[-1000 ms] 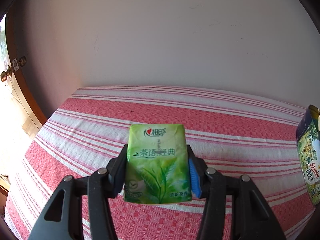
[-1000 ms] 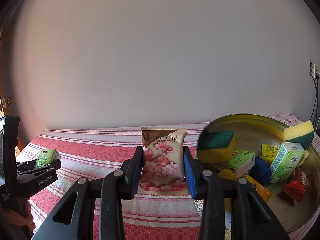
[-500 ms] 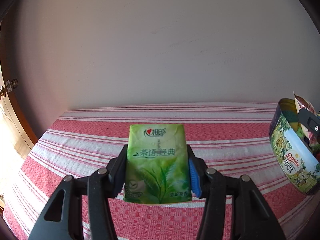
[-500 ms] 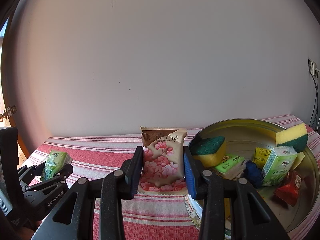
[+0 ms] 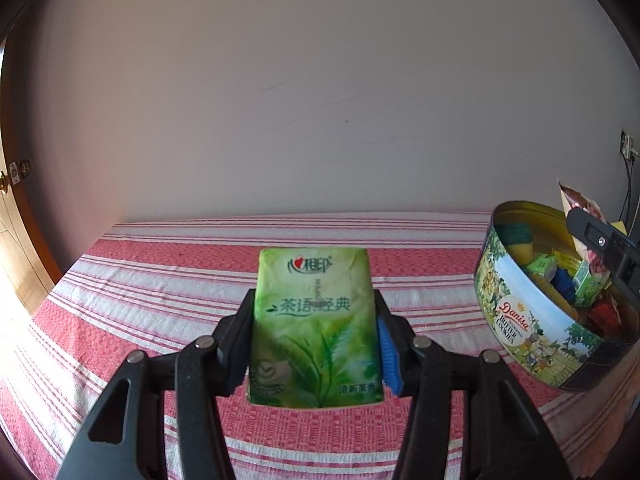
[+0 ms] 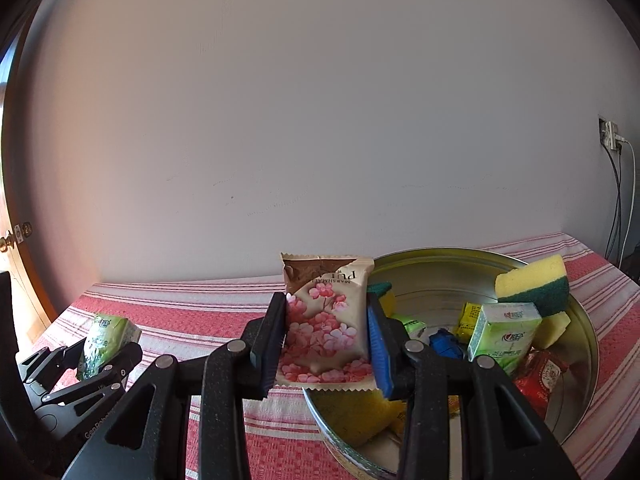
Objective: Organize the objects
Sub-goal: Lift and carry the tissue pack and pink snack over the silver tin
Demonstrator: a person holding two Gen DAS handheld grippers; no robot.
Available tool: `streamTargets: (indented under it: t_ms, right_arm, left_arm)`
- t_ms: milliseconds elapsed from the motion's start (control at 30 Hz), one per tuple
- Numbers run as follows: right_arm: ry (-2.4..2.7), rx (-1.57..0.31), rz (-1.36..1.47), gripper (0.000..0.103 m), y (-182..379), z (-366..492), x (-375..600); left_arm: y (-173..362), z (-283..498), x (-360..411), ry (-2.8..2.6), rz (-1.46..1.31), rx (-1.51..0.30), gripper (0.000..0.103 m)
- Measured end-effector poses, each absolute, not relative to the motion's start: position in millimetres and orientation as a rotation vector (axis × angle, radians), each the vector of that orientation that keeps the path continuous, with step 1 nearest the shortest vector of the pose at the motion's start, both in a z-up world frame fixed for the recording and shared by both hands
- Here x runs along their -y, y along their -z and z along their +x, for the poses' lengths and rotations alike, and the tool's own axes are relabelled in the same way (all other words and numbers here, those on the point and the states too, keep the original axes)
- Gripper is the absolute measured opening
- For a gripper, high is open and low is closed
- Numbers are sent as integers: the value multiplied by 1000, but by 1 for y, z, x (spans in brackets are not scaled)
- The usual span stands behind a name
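My left gripper [image 5: 314,340] is shut on a green tea tissue pack [image 5: 314,320] and holds it above the red striped cloth [image 5: 160,280]. It also shows in the right wrist view [image 6: 106,340], at the far left. My right gripper [image 6: 326,340] is shut on a beige marshmallow packet with pink flowers [image 6: 326,320], held over the near left rim of the round cookie tin [image 6: 580,360]. The tin [image 5: 520,320] stands at the right in the left wrist view, with the right gripper [image 5: 600,248] above it.
The tin holds yellow-green sponges [image 6: 532,284], a green tissue pack [image 6: 504,336], a blue wrapper [image 6: 444,342], a red packet [image 6: 540,376] and a yellow packet [image 6: 470,314]. A wall stands behind the table. A wooden door [image 5: 16,248] is at the left, a wall socket with cables [image 6: 610,140] at the right.
Both grippers rose and moved right with their loads. The tin came into fuller view in the left wrist view. The marshmallow packet now hangs over the tin's rim.
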State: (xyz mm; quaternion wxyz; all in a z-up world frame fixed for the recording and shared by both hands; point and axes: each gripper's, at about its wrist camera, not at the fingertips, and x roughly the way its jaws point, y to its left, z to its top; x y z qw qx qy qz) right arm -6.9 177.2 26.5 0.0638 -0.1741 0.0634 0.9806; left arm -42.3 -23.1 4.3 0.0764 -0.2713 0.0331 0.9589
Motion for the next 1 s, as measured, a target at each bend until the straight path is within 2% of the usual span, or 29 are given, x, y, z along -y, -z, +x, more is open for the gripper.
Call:
streamTargets:
  t_ms: [533,1000]
  right_arm:
    - [-2893,-184,-480,41,-33,26,-231]
    - [-2814,-128,-463,41,-35,43,-279]
  left_arm:
    - [-36,-8,-59,-2794,-699,-109,52]
    - [-30,2,-145,-2730,-715,-80,52]
